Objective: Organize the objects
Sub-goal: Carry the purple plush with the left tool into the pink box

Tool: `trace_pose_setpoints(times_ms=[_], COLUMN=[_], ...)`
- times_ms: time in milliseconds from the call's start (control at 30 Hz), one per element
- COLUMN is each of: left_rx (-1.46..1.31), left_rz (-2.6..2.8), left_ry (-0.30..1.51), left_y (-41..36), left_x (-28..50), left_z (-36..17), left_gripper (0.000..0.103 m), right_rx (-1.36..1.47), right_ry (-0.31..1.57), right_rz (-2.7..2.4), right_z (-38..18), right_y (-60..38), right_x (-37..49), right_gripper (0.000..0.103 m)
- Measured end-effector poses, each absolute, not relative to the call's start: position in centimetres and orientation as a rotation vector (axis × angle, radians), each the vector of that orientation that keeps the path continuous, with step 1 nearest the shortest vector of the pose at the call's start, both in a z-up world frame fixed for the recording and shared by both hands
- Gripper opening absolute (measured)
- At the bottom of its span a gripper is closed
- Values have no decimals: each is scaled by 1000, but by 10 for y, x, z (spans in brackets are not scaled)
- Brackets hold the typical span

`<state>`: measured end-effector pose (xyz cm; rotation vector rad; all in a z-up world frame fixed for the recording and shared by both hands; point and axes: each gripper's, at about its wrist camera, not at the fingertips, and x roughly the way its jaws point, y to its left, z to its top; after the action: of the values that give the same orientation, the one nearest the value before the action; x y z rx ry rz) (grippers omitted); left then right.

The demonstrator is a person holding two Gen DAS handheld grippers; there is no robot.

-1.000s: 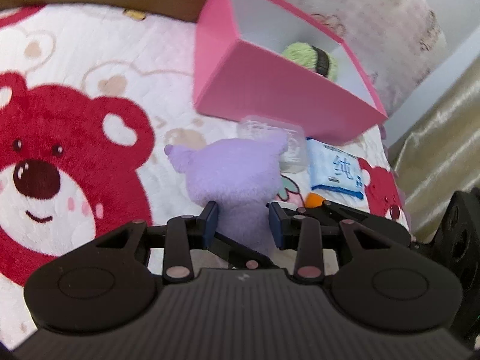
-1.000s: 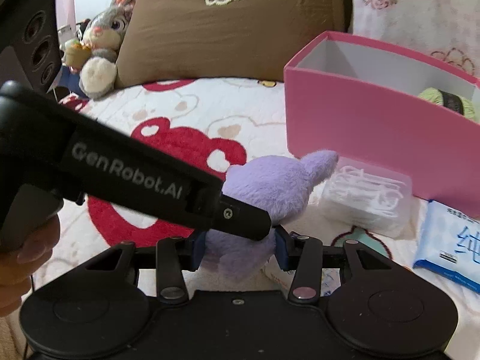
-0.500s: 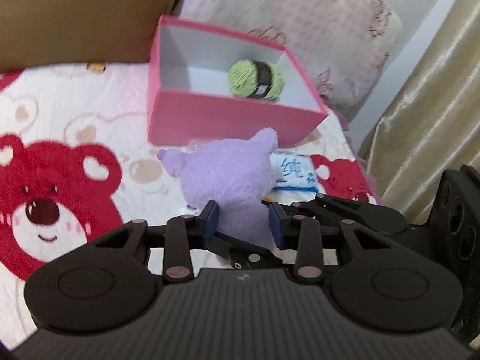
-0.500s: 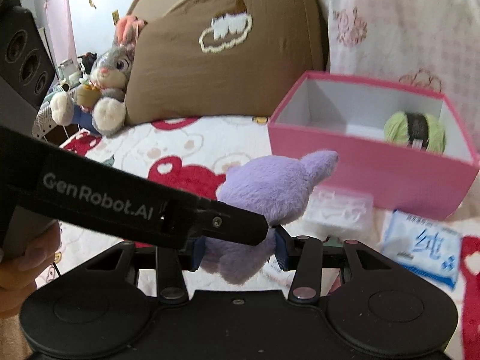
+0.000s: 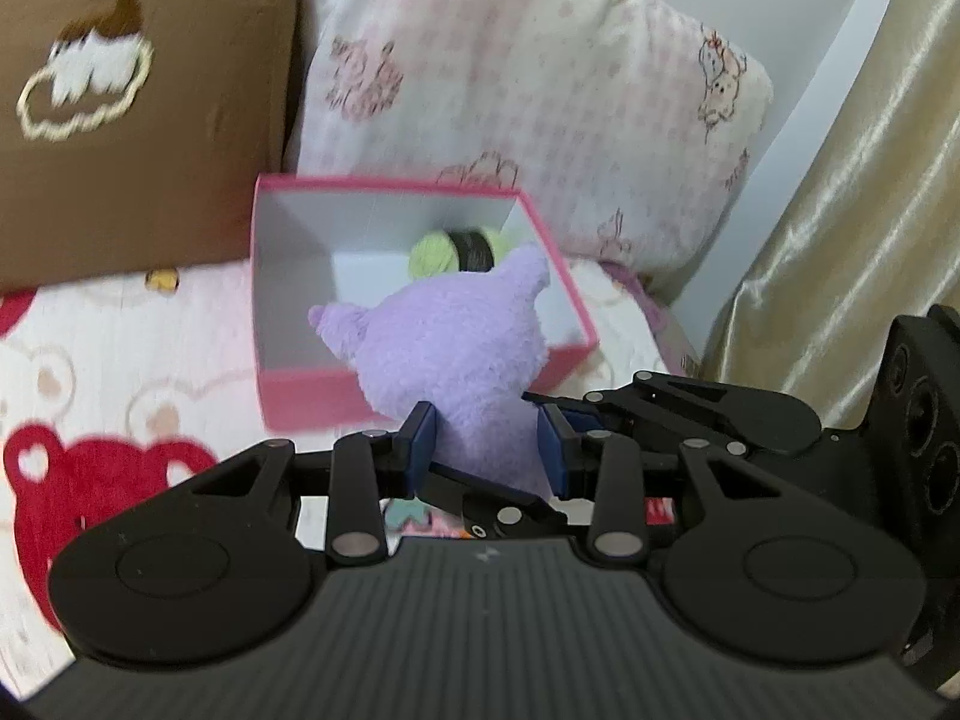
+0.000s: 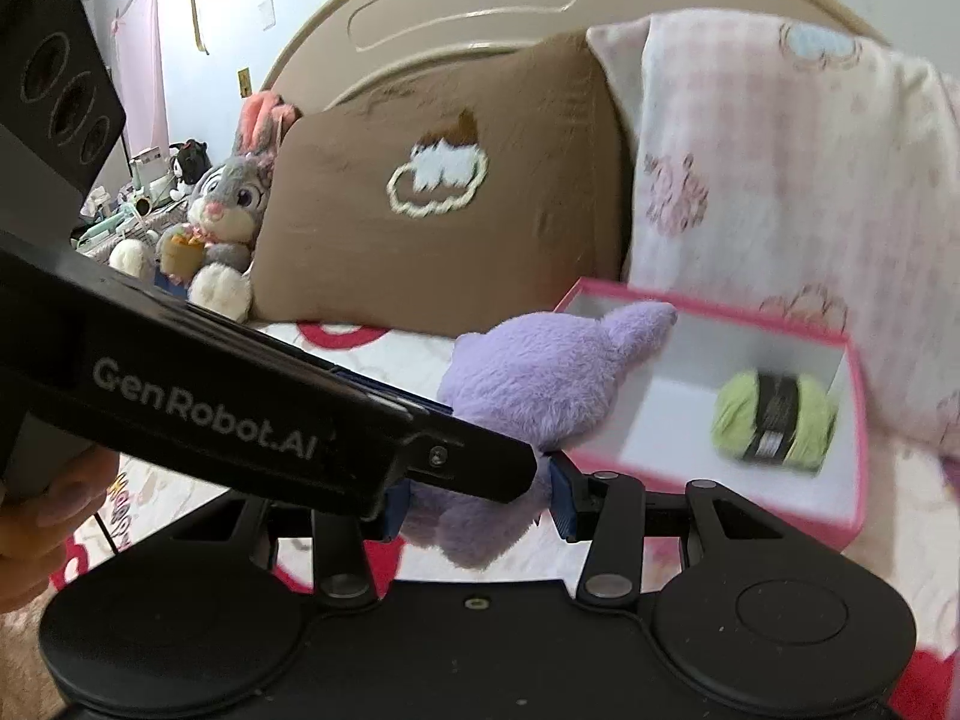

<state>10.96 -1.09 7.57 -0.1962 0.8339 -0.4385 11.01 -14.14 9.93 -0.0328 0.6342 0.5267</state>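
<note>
From the left wrist, the left gripper (image 5: 486, 444) is clamped on a purple plush toy (image 5: 444, 348), held above the bed in front of a pink box (image 5: 288, 402) containing a green yarn ball (image 5: 435, 252).

From the right wrist, the right gripper (image 6: 480, 498) also squeezes the toy's lower part, beside the box.

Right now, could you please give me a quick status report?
Both hand-held grippers, left and right, shut on purple plush toy. Toy held above pink box. Green yarn ball inside.
</note>
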Motion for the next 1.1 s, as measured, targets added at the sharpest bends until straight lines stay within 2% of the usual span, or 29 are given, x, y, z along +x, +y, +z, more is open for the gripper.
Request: trace_pose_setpoints(times_ms=[333, 633, 1100], left_rx=[-220, -332, -409], left_rz=[-378, -332, -257], left_ry=[861, 979, 1099], left_y=[-31, -26, -21], left_x=[203, 294, 358], left_z=[69, 20, -58], left_gripper=[35, 35, 34], right_rx=[76, 160, 77], right_ry=[701, 810, 960], right_rz=[521, 522, 495], right_z=[101, 59, -10], right_y=[-172, -183, -163], right_x=[205, 286, 352], right_gripper=[50, 49, 49])
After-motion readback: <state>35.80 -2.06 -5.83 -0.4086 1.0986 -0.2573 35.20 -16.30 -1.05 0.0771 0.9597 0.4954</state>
